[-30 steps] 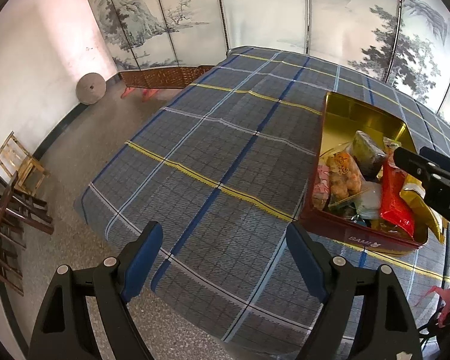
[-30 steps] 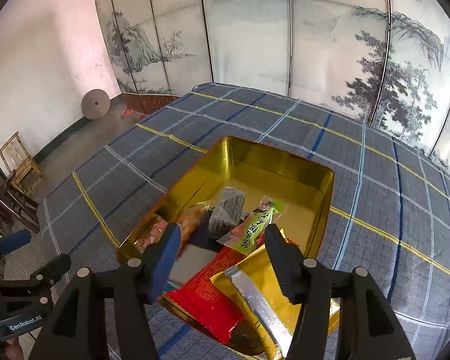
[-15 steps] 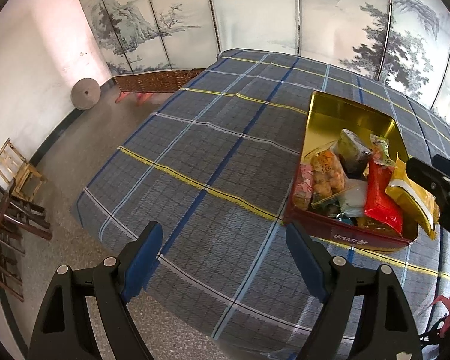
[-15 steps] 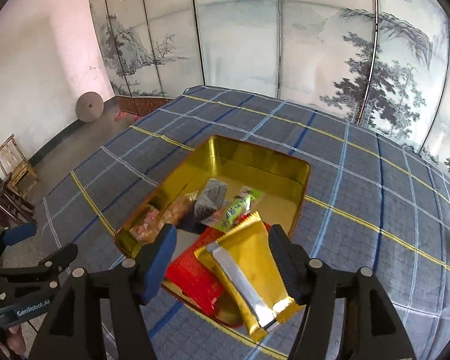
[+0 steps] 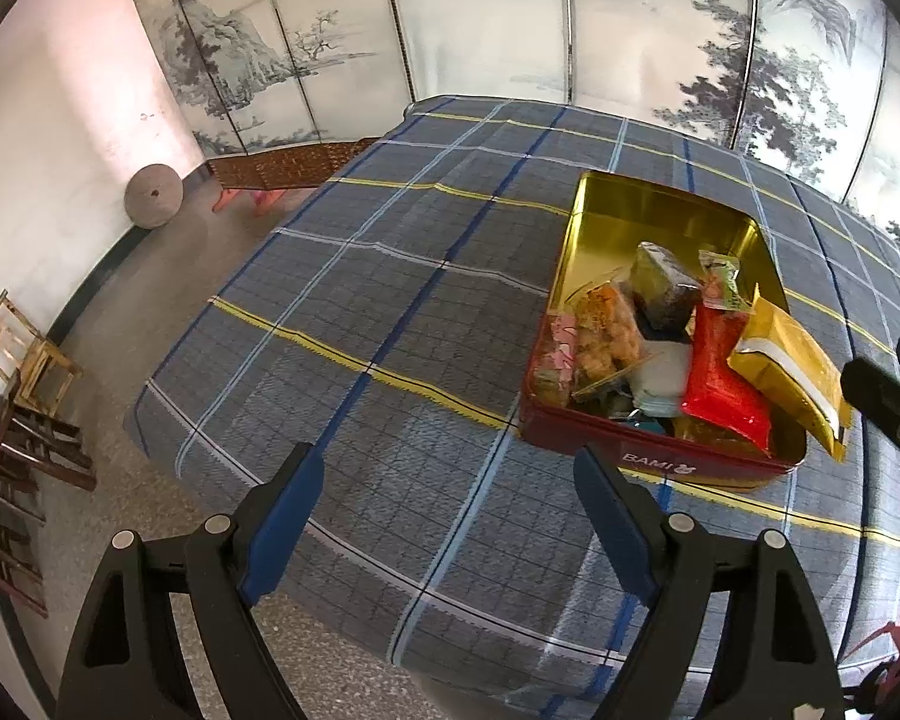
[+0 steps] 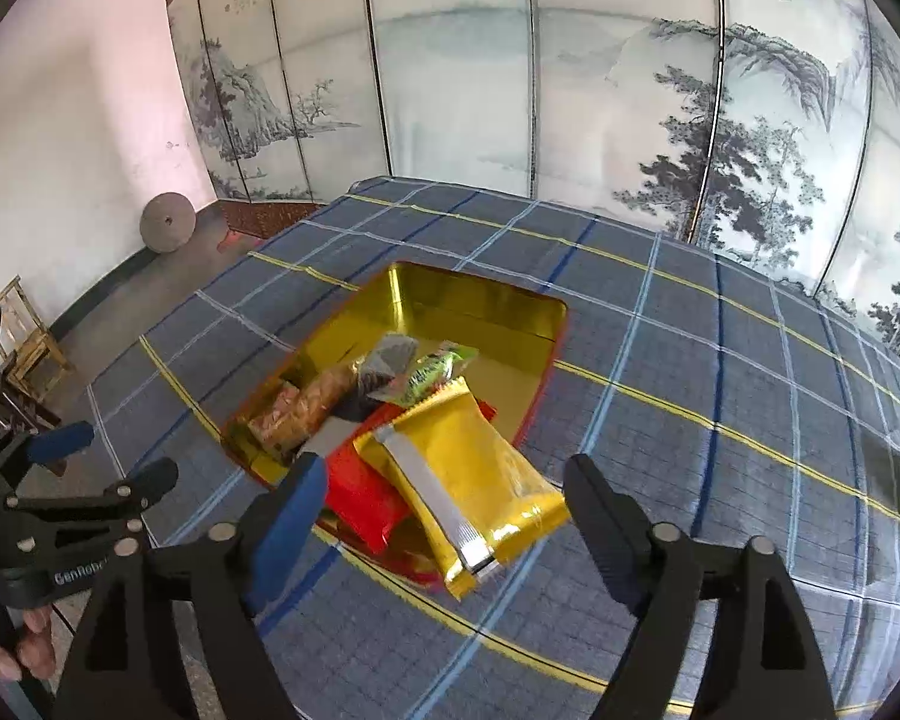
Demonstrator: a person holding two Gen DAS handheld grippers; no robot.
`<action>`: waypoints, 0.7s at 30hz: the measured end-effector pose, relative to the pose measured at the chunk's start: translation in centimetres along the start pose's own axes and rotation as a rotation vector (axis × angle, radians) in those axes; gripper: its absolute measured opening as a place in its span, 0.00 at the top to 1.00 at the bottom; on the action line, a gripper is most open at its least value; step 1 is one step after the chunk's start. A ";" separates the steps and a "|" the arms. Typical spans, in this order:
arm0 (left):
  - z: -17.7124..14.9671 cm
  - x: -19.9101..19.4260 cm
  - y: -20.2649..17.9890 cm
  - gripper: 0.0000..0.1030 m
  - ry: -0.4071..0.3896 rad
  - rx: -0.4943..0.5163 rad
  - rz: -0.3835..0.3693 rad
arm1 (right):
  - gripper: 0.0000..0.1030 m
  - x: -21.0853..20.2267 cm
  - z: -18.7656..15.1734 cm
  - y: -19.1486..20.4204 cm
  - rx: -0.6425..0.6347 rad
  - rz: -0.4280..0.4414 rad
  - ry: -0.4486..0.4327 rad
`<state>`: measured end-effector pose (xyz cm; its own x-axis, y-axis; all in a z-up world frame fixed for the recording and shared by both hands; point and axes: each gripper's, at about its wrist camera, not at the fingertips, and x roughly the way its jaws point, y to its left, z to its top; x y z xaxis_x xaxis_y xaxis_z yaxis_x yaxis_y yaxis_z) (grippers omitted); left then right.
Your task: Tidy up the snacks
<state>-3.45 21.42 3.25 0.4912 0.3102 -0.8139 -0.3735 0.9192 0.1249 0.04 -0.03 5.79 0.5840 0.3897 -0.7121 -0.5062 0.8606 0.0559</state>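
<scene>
Right tongs point(image 6: 444, 489) just opened, backed off; gold packet point(image 6: 468, 468) left overhanging tin point(image 6: 480, 300) rim.

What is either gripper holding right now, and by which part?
Nothing. The right gripper has just been opening, and the gold snack packet lies free on the tin's rim. The left gripper is open over the cloth.

Both cameras sit above the table's near edge, angled steeply down and forward toward the painted screen point(image 5: 510, 18). The left view looks from the left, the tin point(image 5: 660, 462) at its right. The right view faces the tin point(image 6: 480, 306) head-on, nearer. Both share the tin and plaid cloth point(image 5: 390, 300).
</scene>
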 end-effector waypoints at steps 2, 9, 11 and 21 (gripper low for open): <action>0.0 -0.2 -0.2 0.18 -0.003 0.003 -0.003 | 0.18 -0.2 -0.3 -0.1 -0.001 0.000 0.002; -0.1 -0.7 -0.9 0.18 -0.013 0.015 -0.006 | 0.17 -0.4 -1.6 -0.2 -0.012 -0.003 0.008; -0.1 -0.8 -1.0 0.17 -0.014 0.018 -0.008 | 0.17 -0.5 -1.8 -0.2 -0.013 -0.007 0.008; -0.1 -1.3 -1.8 0.16 -0.019 0.032 -0.010 | 0.17 -0.7 -2.6 -0.1 -0.045 -0.024 0.010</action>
<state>-3.44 19.35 4.02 0.5099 0.3051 -0.8043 -0.3433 0.9295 0.1350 -1.98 -1.23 4.43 0.5901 0.3656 -0.7198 -0.5205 0.8539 0.0070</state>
